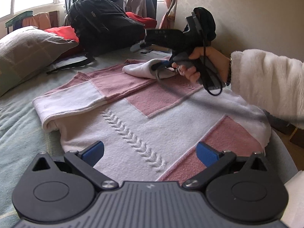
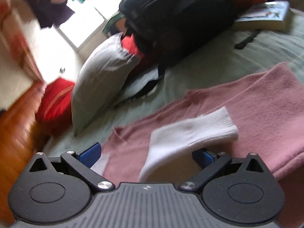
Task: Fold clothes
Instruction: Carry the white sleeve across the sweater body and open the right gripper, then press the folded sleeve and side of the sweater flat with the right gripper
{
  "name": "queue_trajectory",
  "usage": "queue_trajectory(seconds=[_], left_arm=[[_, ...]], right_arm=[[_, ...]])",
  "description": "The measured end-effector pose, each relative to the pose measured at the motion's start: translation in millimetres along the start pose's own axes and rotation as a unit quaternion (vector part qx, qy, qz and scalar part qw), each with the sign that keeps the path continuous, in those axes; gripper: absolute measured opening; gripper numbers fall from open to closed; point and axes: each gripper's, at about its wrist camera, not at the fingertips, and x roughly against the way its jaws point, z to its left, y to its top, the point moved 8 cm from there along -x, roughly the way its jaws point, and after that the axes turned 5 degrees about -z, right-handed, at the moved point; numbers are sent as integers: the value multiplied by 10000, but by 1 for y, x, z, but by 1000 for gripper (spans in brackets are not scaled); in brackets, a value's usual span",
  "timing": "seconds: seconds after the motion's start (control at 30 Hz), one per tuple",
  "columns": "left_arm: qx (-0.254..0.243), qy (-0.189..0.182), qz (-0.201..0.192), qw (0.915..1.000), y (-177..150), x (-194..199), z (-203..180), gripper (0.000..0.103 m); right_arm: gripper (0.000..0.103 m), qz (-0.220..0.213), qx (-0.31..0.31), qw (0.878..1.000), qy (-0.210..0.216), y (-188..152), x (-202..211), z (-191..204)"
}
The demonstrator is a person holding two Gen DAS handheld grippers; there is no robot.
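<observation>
Blue-padded fingers (image 1: 98,149) of the left gripper (image 1: 150,153) stand wide apart just above the pink-and-white sweater (image 1: 144,117), with nothing between them. That sweater lies flat on the bed (image 1: 15,133), its white panel with a raised chevron stitch running directly under the left jaws. One sleeve (image 1: 79,96) is folded across the body, pink at the upper part and white toward the cuff.

Right gripper (image 1: 157,65) — seen from the left wrist view — is held in a hand (image 1: 199,64) with a fluffy white sleeve (image 1: 266,83) at the wrist. It hangs over the far, pink part of the sweater. Its jaws are parted in the right wrist view, and a white cuff (image 2: 190,133) of the garment rises between them, draped near the right-hand pad (image 2: 203,157); whether that pad touches the cloth cannot be told, as the view is blurred. No clamping is visible.

Surroundings on the bed:
- a grey pillow (image 1: 28,53) lies left of the sweater, near but apart from it;
- a black backpack (image 1: 102,22) stands beyond the sweater, with one strap (image 1: 72,65) trailing toward the folded sleeve;
- red fabric (image 1: 64,32) sits between pillow and backpack;
- a book (image 2: 266,17) lies beside the backpack in the right wrist view.

A dark cord (image 1: 209,100) from the right gripper crosses above the sweater — blurred, contact uncertain. Hanging clothes (image 1: 140,1) stand by the window behind.
</observation>
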Motion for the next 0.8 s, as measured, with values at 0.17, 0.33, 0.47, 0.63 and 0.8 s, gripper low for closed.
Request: queue_trajectory(seconds=[0.17,0.33,0.47,0.63,0.8], left_arm=[[-2,10,6,10000,-1,0,1,102],[-2,0,-22,10000,0,2,0,102],[-10,25,-8,10000,0,2,1,102],[1,7,-27,10000,0,2,0,102],[-44,-18,19,10000,0,-1,-3,102]], right_arm=[[103,-21,441,9988,198,4,-8,27],[103,199,797,9939,732,-5,-16,73],[103,491,1187,9863,1039,-18,-21,107],[103,437,1673,9818,787,-19,-13,114],[103,166,1564,9874,203,9,21,64]])
